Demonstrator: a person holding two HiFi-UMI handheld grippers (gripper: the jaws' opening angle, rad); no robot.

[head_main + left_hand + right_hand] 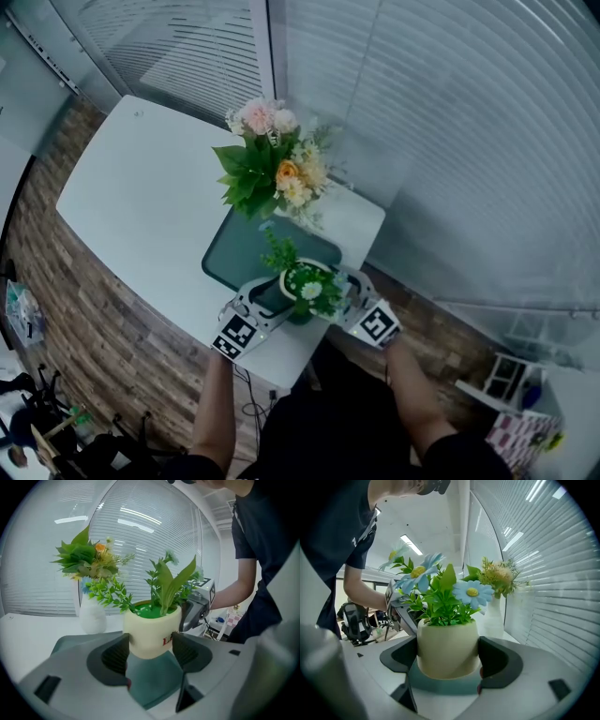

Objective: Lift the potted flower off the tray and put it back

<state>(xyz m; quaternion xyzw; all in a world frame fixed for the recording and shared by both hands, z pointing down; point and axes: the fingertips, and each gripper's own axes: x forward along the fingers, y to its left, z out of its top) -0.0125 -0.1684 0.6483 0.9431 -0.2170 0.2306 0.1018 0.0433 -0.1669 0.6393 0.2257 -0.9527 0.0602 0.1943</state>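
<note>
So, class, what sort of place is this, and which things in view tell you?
Probably an office or meeting room: slatted blinds along glass walls, a white table, and decoration, namely a potted flower and a flower vase.

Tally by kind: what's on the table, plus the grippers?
potted flower: 1
vase of flowers: 1
tray: 1
grippers, left gripper and right gripper: 2
Total: 5

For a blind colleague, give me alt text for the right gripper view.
The right tongs clamp a cream flowerpot of blue daisies over a green tray. Behind it, a white vase of flowers stands beside window blinds.
</note>
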